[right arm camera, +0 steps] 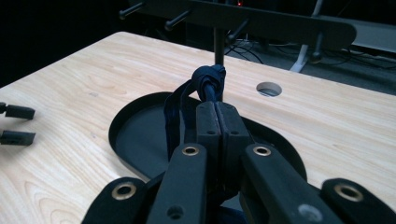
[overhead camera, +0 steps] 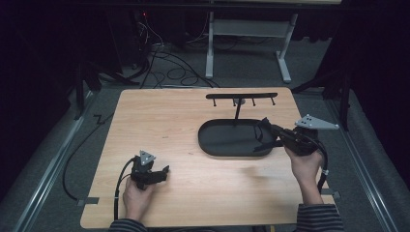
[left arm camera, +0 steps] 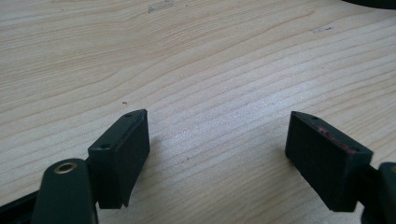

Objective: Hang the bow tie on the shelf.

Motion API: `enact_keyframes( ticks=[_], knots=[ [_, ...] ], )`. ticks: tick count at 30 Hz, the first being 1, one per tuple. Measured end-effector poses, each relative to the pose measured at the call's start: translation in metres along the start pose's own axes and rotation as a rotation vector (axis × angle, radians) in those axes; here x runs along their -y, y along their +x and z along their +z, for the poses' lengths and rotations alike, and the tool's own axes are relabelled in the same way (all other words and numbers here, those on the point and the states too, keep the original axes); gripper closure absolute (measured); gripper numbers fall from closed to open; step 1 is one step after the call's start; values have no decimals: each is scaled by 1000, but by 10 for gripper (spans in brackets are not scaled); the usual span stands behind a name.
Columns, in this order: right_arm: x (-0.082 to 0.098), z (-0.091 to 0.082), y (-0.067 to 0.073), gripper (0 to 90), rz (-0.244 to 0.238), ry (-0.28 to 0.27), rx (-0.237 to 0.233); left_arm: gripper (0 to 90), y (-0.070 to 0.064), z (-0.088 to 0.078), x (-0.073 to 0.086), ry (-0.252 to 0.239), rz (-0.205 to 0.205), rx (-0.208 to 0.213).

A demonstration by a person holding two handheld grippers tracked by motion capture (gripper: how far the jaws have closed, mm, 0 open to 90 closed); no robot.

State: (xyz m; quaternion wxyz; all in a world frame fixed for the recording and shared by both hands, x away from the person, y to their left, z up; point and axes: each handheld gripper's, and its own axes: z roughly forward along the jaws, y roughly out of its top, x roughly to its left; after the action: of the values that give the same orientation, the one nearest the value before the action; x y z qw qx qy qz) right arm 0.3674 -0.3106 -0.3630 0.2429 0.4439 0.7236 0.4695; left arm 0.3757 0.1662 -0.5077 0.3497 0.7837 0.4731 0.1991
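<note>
My right gripper (right arm camera: 215, 122) has its jaws pinched tight together on a dark blue strap (right arm camera: 205, 84), knotted end sticking up past the tips. In the high view that right gripper (overhead camera: 267, 126) sits over the right end of the black oval tray (overhead camera: 212, 145), strap loop (overhead camera: 263, 142) hanging down to the tray rim.

My left gripper (left arm camera: 217, 140) has its jaws wide apart with nothing between them, just bare wooden table (left arm camera: 196, 60) underneath. In the high view the left gripper (overhead camera: 164, 170) rests low near the front-left of the table, well apart from the tray.

Step in hand, as I judge it: get the strap onto the hook rack (overhead camera: 241, 95) that stands on a thin post behind the tray. The right gripper view shows the rack bar (right arm camera: 261, 18) and its pegs just above and beyond the knot.

To do it well, I'd keep the pinch firm and lift until the loop clears the tray. Then I'd aim an open part of the loop, not the knot, over one peg. I'd let go only once the loop hangs on it. Risk: bumping the post could tip the rack. The left stays parked.
</note>
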Motion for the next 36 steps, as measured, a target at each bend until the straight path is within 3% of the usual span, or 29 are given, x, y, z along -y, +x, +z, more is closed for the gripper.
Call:
enact_keyframes(
  ticks=[16, 36],
  knots=[
    [-9, 10, -19, 900, 42, -10, 28, 222, 0, 0, 0, 0, 0, 0],
    [-30, 19, -32, 900, 42, -17, 77, 222, 0, 0, 0, 0, 0, 0]
  ],
)
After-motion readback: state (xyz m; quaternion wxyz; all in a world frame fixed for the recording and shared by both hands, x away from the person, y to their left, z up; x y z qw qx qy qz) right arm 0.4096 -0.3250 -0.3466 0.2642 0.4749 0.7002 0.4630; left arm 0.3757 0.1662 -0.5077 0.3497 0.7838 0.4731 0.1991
